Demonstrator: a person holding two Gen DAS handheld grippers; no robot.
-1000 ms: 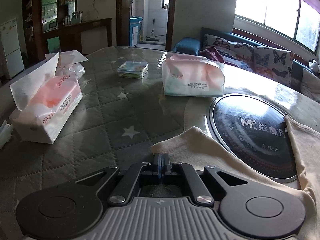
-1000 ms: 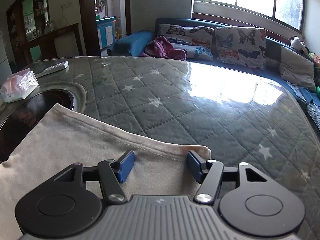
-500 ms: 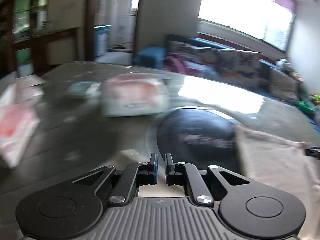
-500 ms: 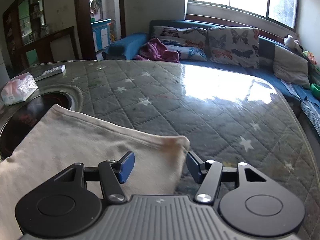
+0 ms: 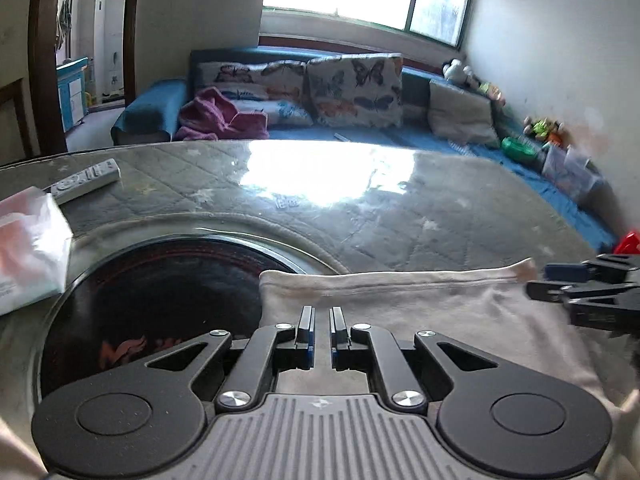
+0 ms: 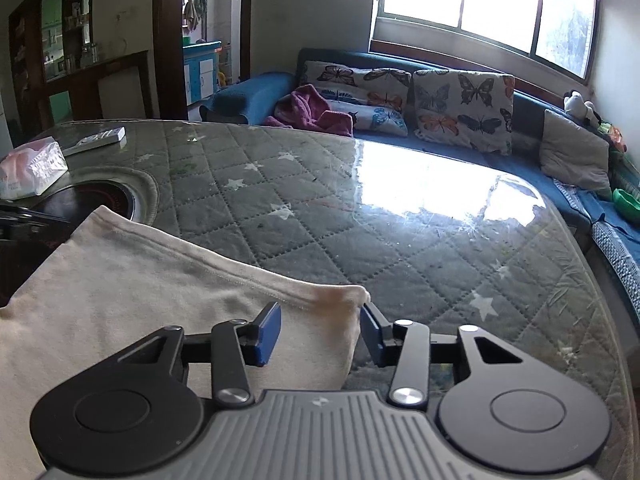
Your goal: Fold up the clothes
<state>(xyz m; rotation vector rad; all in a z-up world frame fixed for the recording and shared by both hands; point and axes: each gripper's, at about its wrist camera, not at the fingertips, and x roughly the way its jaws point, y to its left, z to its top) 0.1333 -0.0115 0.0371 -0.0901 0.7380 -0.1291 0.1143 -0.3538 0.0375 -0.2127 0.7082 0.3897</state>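
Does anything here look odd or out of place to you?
Two small things. The beige garment lies partly over the black round cooktop set into the table, not on the quilted cover. Its corner by the right gripper has a brownish stain. Nothing looks spilled or broken.
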